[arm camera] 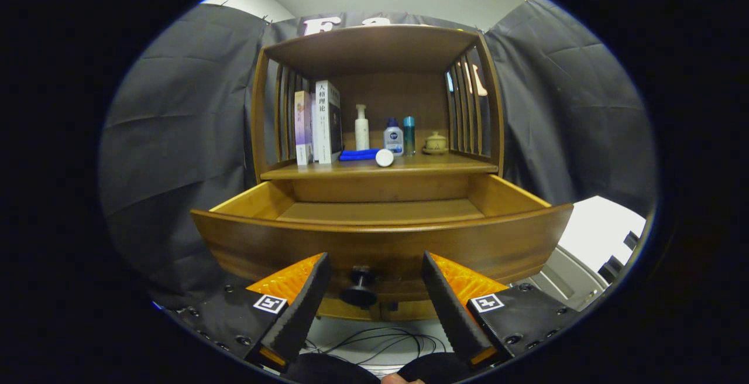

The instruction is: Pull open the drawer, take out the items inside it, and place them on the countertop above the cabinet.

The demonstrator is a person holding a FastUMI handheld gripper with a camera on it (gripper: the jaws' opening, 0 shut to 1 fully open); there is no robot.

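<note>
One cabinet: a wooden cabinet [374, 50] stands against the booth wall at twelve o'clock from the gripper, with slatted sides and a roof over its countertop.
Drawer: the drawer [380, 243] is pulled well out toward me; as far as I can see over its front, the floor and back wall are bare wood. Anything lying tight behind the front panel is hidden, so I cannot tell if items remain.
Countertop: the countertop [445, 166] already carries two books [319, 120] at eleven o'clock, a blue cloth [358, 154], a white round lid or jar [384, 157], a white pump bottle [362, 128], a small white bottle [393, 138], a teal can [409, 135] and a little lidded pot [435, 143] at one o'clock.
Gripper: the gripper [374, 290] hangs low before the drawer front, fingers spread wide, holding nothing.
Knob: the dark knob [359, 289] sits between the fingers, nearer the left one, touched by neither.
Risk, crowding: I judge free space is scarce up there; another item set down could topple the bottles or roll the white jar off the front edge.
Risk, reach: lifting toward twelve o'clock, the fingers could catch the drawer front or the countertop lip.
Risk, cables: loose cables [380, 343] lie on the floor at six o'clock and could snag.
</note>
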